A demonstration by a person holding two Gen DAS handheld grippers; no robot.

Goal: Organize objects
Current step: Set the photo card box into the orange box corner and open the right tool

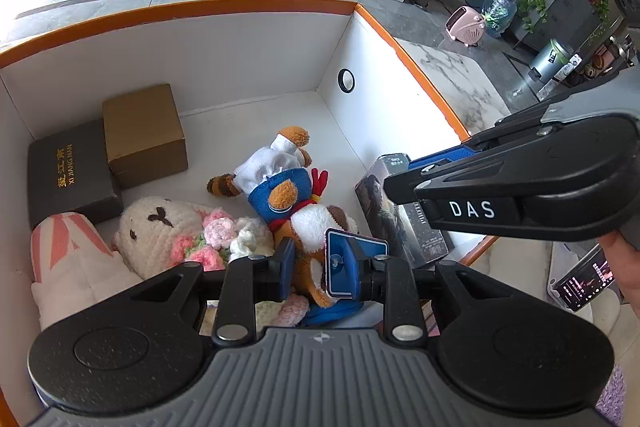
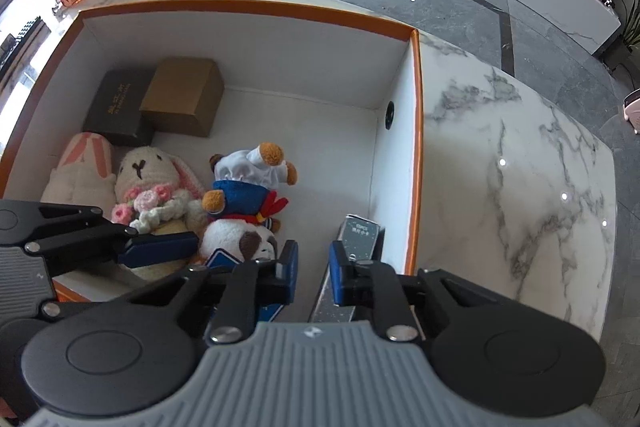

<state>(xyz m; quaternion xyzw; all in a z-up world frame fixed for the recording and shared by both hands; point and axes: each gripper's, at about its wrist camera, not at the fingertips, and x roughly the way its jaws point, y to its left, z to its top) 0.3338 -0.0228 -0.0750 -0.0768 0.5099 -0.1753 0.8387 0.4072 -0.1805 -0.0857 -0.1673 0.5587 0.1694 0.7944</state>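
Nearing completion: boxes and plush toys already lie in the orange-rimmed box (image 2: 256, 7), left gripper (image 1: 310, 265) clamping the dog plush (image 1: 320, 223), right gripper (image 2: 313, 265) empty, photo-card box (image 2: 358, 233) beside it.

Black box (image 1: 72, 175), far left corner of the orange-rimmed bin: gold Chinese characters above "XI JIANGNAN".
Right gripper (image 1: 416, 163), on its black arm: white letters "DAS".
Photo-printed box (image 1: 404, 223), against the bin's right wall: "PHOTO" on its side; smaller print unreadable.
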